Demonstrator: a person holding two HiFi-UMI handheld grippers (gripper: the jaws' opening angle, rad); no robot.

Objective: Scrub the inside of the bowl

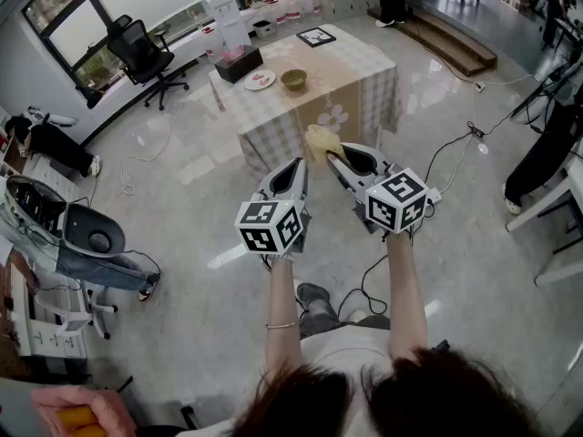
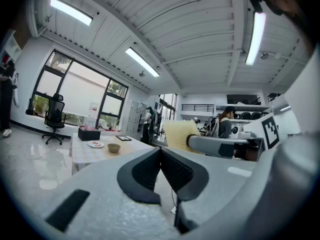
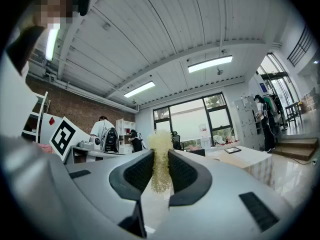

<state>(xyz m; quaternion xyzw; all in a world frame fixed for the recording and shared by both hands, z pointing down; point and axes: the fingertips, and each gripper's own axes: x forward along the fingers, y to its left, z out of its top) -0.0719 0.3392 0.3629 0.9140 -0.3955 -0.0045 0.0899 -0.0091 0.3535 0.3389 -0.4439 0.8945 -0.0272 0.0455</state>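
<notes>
While the bowl [image 1: 293, 80] sits just right of a plate [image 1: 260, 79] on the checked surface [image 1: 355, 71] well ahead, the left tongs [image 2: 160, 151] are pressed together on nothing, and the right tongs [image 3: 160, 156] are clamped on a yellow fibrous scrubber [image 3: 160, 136], both held level over the floor.

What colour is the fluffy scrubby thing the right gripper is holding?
Pale yellow. The scrubber shows best in the right gripper view.

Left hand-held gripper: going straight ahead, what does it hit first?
Most likely the cloth-covered table, at its near side. Depth is unclear, so it could pass just beside it.
</notes>
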